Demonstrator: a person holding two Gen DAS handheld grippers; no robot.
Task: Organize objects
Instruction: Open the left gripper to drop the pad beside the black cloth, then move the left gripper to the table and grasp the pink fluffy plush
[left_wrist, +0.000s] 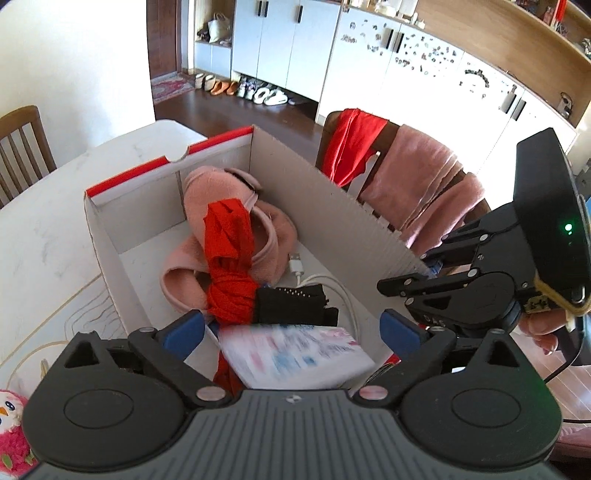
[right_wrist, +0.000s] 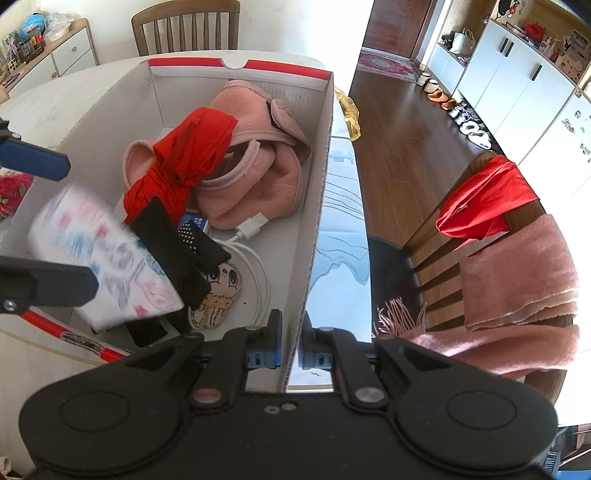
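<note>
Between the spread fingers of the left gripper (left_wrist: 291, 326), in the left wrist view, a blurred white tissue pack (left_wrist: 295, 354) lies free of both pads, with black cloth (left_wrist: 291, 304) and a red garment (left_wrist: 231, 251) just ahead inside the cardboard box (left_wrist: 325, 192). From the right wrist view, the right gripper (right_wrist: 291, 345) pinches the box's side wall (right_wrist: 314, 206), the pack (right_wrist: 107, 258) off to its left.

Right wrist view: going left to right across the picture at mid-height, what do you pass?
Blurred white patterned packet → black fabric item → white USB cable → right wall of the cardboard box → wooden floor → chair back with the pink scarf.
</note>
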